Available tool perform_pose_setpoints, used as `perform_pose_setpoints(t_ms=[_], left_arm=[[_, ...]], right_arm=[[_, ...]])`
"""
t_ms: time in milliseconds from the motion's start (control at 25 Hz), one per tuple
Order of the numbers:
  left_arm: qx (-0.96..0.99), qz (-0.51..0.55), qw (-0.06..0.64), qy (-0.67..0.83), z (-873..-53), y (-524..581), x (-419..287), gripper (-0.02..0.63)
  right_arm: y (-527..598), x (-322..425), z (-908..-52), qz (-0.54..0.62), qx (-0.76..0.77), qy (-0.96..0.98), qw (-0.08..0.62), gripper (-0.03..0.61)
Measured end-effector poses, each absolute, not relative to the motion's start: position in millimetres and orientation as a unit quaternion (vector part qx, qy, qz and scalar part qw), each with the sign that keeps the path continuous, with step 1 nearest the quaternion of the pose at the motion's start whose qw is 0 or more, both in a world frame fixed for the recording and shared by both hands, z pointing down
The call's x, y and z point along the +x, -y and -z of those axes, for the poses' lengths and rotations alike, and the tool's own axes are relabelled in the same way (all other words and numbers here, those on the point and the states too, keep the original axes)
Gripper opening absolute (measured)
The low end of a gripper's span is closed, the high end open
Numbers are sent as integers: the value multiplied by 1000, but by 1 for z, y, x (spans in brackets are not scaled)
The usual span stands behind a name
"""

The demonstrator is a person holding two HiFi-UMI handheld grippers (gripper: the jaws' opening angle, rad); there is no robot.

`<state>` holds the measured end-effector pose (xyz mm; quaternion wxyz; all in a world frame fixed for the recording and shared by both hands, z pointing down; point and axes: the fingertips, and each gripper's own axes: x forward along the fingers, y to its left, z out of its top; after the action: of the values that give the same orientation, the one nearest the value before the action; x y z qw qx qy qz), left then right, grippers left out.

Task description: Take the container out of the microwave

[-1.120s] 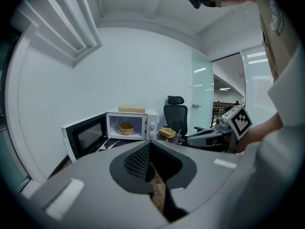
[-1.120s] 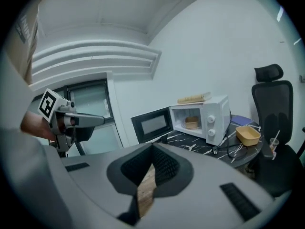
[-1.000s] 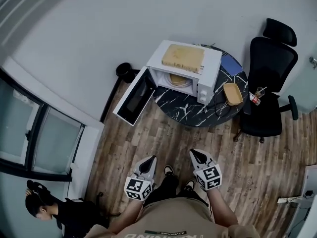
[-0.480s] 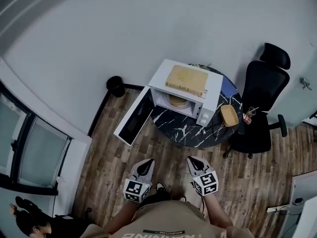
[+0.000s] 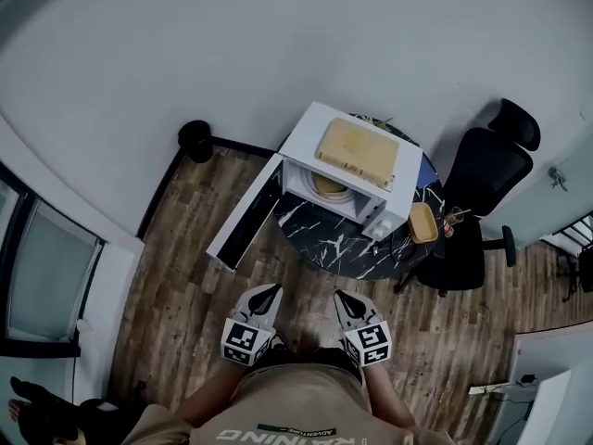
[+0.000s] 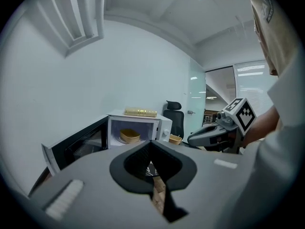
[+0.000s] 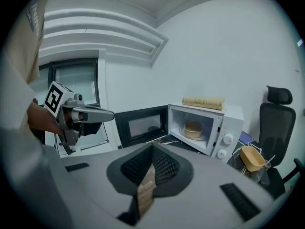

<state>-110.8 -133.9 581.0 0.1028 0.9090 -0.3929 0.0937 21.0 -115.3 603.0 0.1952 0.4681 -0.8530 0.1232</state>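
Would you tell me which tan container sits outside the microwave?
The container on the table beside the chair; the other container sits inside the microwave.

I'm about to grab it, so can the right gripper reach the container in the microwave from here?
Probably not yet. The door stands open and nothing blocks the container, but the right gripper sits well short of the table, jaws together.
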Motion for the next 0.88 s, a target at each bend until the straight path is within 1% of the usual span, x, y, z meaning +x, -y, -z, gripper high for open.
perform_pose_setpoints(t_ms=[200,400,600,680,880], left_arm=[[910,-94,101,391,-580,147,-112,8],[898,-125,97,411,-594,162,-122,8],[884,-137,105,435,-599,184,-124,8],[882,-142,106,437,-595,196,-116,8],[886,-159,85,426,-584,248,-79,8]], right_arm=[[131,24,-606,-144,476,849,180,8],[158,21,-617,-136,458,858,189,8],[192,14,-629,-138,429,874,182,8],[208,16,-629,-138,419,879,179,8],[267,37,-629,-132,419,883,167,8]])
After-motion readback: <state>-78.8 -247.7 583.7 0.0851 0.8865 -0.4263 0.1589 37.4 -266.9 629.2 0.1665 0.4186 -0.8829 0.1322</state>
